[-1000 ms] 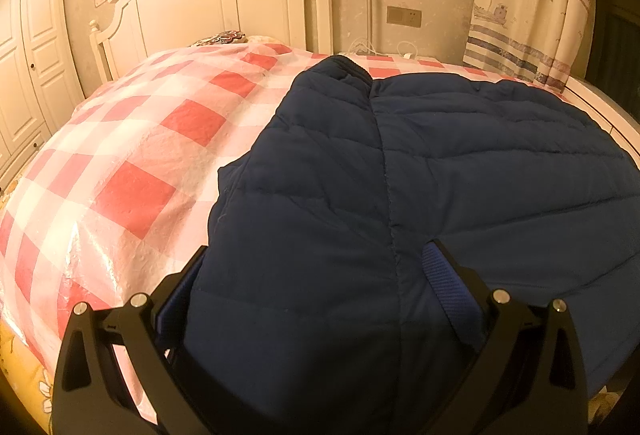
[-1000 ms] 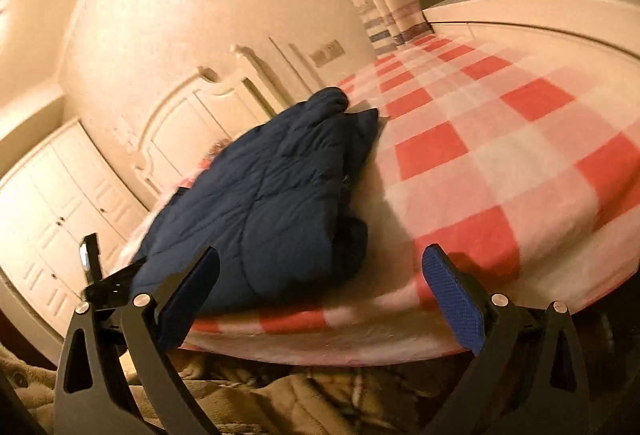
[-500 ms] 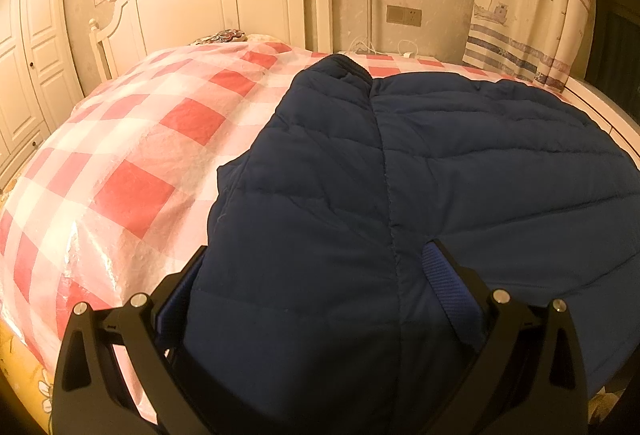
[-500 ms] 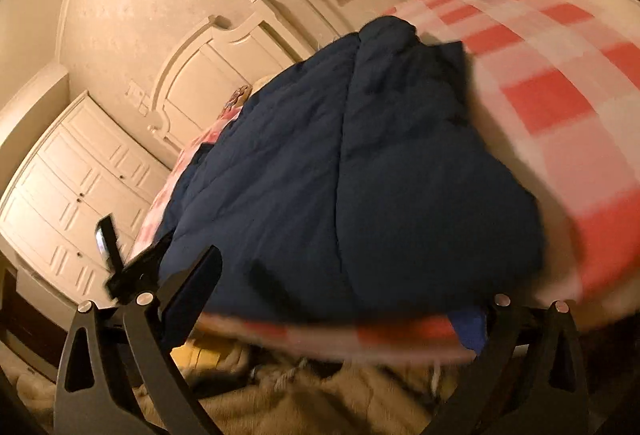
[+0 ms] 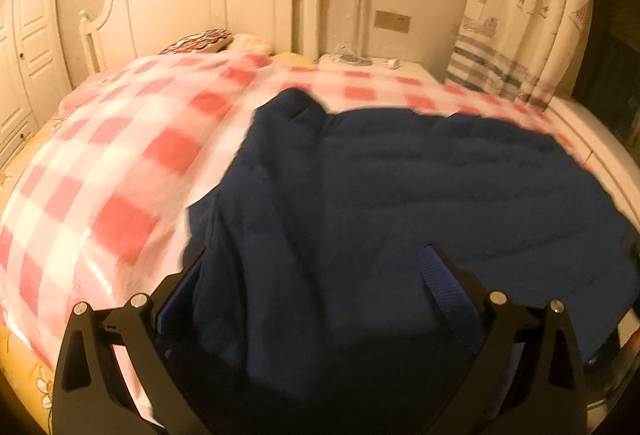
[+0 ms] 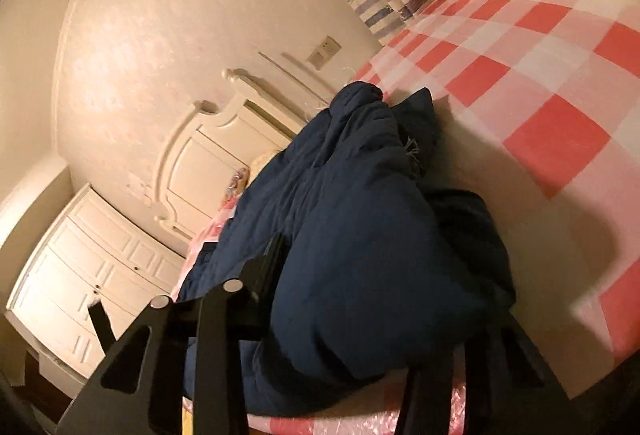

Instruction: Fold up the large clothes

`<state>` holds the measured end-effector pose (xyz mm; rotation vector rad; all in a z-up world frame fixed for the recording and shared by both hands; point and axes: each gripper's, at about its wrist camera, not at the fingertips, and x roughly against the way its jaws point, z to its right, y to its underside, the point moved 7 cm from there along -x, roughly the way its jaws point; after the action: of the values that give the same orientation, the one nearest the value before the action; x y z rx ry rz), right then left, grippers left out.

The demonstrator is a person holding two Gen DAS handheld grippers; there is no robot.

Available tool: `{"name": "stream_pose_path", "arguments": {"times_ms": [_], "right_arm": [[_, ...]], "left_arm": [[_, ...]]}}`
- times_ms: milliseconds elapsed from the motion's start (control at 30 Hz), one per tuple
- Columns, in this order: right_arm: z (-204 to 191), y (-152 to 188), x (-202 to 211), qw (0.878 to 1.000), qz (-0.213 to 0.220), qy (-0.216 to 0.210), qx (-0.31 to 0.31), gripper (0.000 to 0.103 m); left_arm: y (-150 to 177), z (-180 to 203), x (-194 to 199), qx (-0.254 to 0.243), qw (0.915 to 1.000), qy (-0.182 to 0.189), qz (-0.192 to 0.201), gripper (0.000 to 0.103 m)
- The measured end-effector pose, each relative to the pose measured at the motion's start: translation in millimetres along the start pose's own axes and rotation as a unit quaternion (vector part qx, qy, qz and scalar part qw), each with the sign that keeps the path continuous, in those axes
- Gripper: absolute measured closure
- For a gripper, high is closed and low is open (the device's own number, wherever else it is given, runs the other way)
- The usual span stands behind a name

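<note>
With the navy padded jacket (image 5: pixel 400 195) lying at the bed's (image 5: pixel 120 163) near edge, both the left gripper (image 5: pixel 312 275) and the closing right gripper (image 6: pixel 380 275) straddled its hem and needed deep, even bites before lifting.

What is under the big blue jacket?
The blue jacket lies on a red and white checked sheet that covers the bed. The sheet shows all around it. Whatever lies right beneath the jacket is covered.
</note>
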<state>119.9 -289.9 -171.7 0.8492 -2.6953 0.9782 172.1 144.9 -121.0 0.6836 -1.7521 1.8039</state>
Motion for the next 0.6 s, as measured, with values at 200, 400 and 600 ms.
{"name": "stream_pose_path", "arguments": {"times_ms": [200, 400, 600], "right_arm": [[-6.9, -4.0, 1.2, 1.0, 0.008, -0.018, 0.015, 0.059], [-10.8, -7.2, -1.4, 0.999, 0.013, -0.021, 0.025, 0.059], [-31.0, -12.8, 2.7, 0.997, 0.014, -0.017, 0.068, 0.059]], "left_arm": [[-45.4, 16.9, 43.5, 0.003, 0.9834, -0.13, 0.127, 0.002], [-67.4, 50.7, 42.7, -0.034, 0.9893, -0.074, 0.121, 0.002], [1.7, 133.2, -66.0, -0.189, 0.9813, -0.025, -0.024, 0.002]]}}
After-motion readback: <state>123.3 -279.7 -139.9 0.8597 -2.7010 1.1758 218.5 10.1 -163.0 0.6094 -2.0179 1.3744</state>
